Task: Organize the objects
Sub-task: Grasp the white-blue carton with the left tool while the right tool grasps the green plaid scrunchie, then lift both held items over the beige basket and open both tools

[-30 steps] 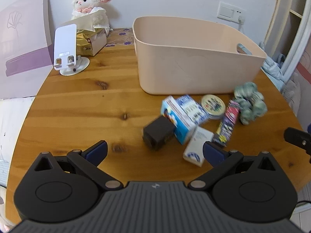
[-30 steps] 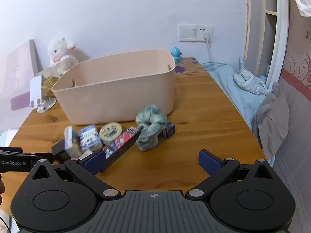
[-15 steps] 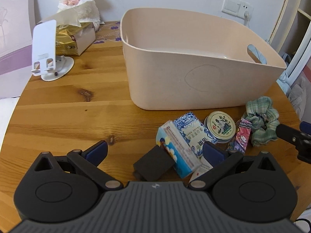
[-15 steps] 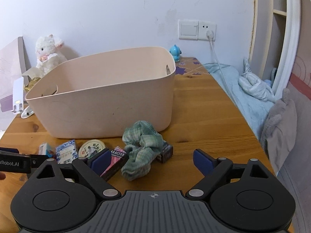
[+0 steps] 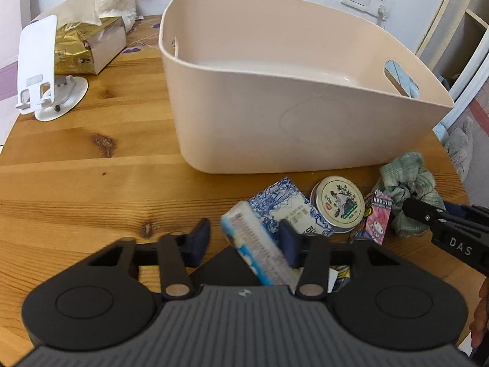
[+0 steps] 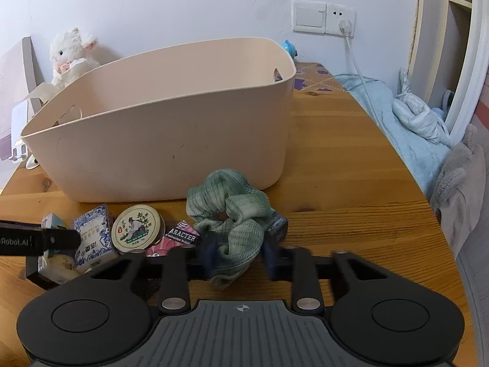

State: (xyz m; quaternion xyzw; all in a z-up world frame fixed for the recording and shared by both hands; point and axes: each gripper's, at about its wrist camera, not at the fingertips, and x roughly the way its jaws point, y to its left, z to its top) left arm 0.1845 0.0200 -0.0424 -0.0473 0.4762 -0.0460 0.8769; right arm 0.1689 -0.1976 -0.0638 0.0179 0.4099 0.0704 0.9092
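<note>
1. Wooden, knotty-pine tabletop (image 5: 76, 189) against a pale wall carries everything; a large beige plastic tub (image 5: 299, 116) with cut-out handles stands toward its far edge, and its visible floor looks bare.
2. Just in front of the tub's near wall lies a row of small things: a green checked fabric scrunchie (image 6: 232, 214), a blue-and-white patterned carton (image 5: 290, 205), a round tin with an illustrated lid (image 5: 337, 203) and a pink cartoon-printed packet (image 5: 379, 217).
3. Step in hand, as I judge it: the first pick-ups, both at once.
4. Right gripper (image 6: 240, 255) has just been closing, and its blue pads now pinch the scrunchie's near loop.
5. Left gripper (image 5: 244, 241) has likewise been closing around a light-blue striped small box (image 5: 256, 244), tilted on a black block (image 5: 226, 266). The right pad touches it; the left pad stands apart, so no grip yet.
6. Next calls for finishing that squeeze, then lifting both over the tub's rim to release inside.
7. Hard to make out: the striped box is motion-blurred, the black block mostly hidden beneath the gripper, and a dark small item behind the scrunchie is unidentifiable.
</note>
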